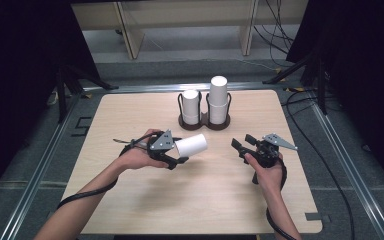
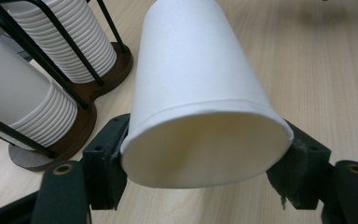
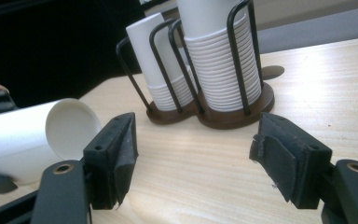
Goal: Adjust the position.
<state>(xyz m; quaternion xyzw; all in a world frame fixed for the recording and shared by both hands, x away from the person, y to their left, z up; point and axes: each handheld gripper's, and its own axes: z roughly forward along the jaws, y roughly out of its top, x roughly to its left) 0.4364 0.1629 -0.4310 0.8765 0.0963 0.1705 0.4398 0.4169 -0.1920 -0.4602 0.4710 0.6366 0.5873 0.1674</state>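
Observation:
My left gripper [image 1: 177,153] is shut on a white paper cup [image 1: 192,145] and holds it on its side just above the table. In the left gripper view, the black pads [image 2: 108,154] squeeze the wide end of the cup [image 2: 191,84], and its narrow end points away. My right gripper [image 1: 242,143] hovers a short way to the right, open, with nothing between its jaws. In the right gripper view, the cup [image 3: 37,135] shows at the left, beyond my right gripper [image 3: 193,149].
A dark wooden two-slot wire cup holder [image 1: 204,122] stands at the back middle of the table [image 1: 130,110]. It carries a short stack [image 1: 191,106] and a taller stack [image 1: 218,97] of white cups. Dark cables trail from both grippers.

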